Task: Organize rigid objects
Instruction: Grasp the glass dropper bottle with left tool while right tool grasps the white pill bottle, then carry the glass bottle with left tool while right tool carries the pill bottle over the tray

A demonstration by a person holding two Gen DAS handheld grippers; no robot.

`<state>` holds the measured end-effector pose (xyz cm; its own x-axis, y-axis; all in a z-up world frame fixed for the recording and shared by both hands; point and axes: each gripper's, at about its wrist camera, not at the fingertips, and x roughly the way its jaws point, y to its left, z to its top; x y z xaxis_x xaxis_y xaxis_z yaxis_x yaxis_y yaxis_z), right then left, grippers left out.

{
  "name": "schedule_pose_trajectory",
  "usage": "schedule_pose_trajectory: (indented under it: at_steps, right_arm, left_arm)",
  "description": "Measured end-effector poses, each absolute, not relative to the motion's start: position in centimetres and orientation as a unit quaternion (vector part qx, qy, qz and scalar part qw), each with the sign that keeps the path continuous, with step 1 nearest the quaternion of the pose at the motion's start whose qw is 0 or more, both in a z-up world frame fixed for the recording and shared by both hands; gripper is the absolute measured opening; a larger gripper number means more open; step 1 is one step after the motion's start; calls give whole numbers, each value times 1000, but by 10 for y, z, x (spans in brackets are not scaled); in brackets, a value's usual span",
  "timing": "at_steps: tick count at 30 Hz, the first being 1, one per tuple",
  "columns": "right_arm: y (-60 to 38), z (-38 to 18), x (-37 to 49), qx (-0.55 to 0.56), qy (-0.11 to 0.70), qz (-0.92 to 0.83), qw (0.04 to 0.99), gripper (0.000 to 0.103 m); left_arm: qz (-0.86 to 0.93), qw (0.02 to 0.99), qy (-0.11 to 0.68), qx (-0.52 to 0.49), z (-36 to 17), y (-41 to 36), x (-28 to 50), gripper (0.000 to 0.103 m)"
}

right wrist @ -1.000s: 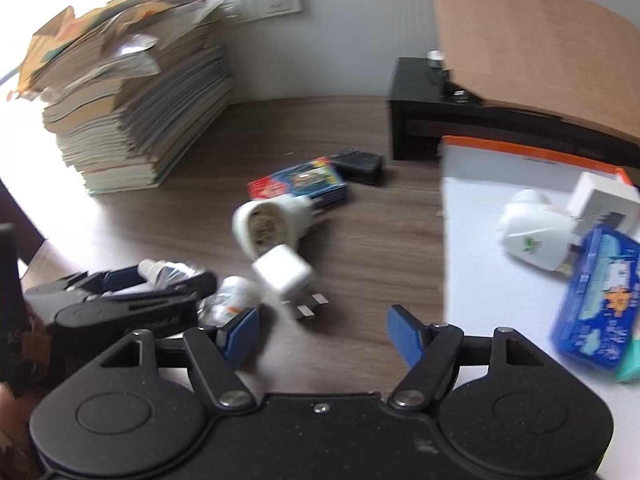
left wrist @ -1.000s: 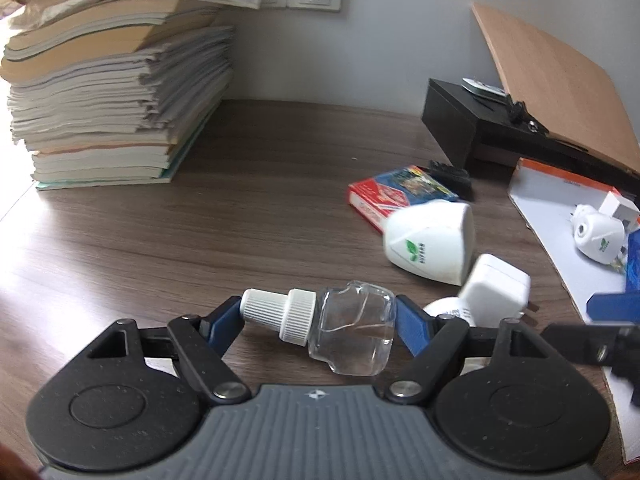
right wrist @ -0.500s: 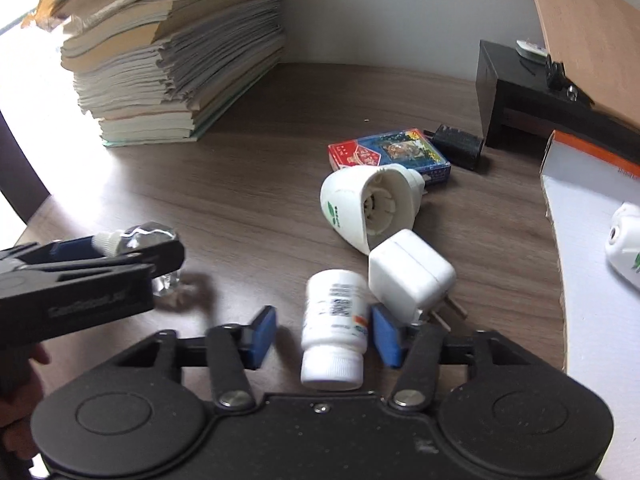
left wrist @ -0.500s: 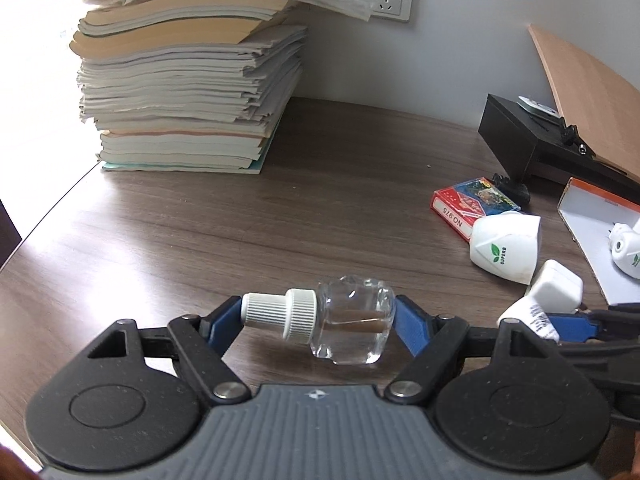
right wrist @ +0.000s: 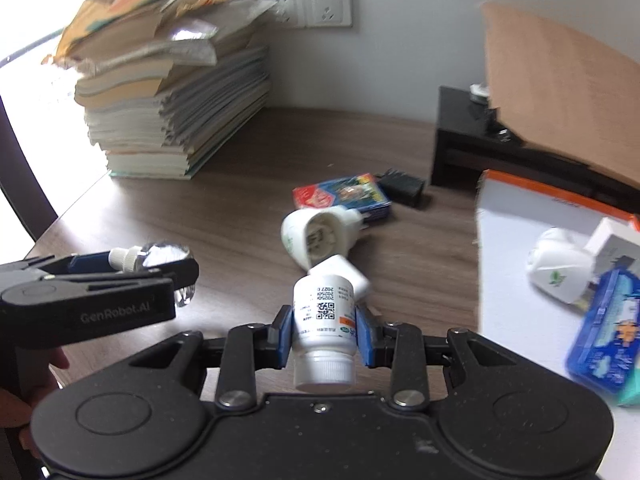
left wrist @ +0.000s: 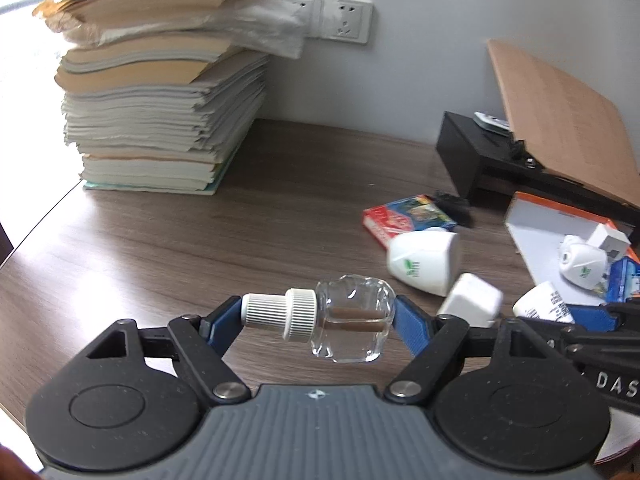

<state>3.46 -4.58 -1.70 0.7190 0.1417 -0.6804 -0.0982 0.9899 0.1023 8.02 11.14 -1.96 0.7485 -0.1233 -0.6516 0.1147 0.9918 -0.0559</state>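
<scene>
Here left tongs (left wrist: pixel 320 316) clamp clear bottle (left wrist: pixel 352 328), brown stick inside; right tongs (right wrist: pixel 323 334) clamp white pill bottle (right wrist: pixel 324 328)

A dark brown wood-grain table (left wrist: pixel 168 240) bears a tall stack of paperbound books (left wrist: pixel 160 112) at its back left; a red-and-blue card box (left wrist: pixel 404 218), a white domed plug-in device (left wrist: pixel 424 262) and a white cube charger (left wrist: pixel 470 300) lie mid-table; a black stand (left wrist: pixel 480 156) and a white orange-edged tray (left wrist: pixel 536 236) sit at right.

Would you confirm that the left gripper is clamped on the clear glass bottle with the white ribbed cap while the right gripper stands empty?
Not quite: the right gripper is not empty; the right wrist view shows it shut on a white plastic pill bottle. The left gripper does clamp the clear glass bottle.
</scene>
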Motion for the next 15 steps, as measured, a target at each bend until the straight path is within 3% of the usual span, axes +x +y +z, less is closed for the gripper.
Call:
schedule_pose_trajectory:
  at_steps: [15]
  right_arm:
    - [-183, 17, -41, 68, 329, -37, 941, 40]
  left_arm:
    - [-156, 931, 330, 11, 5, -28, 31, 81]
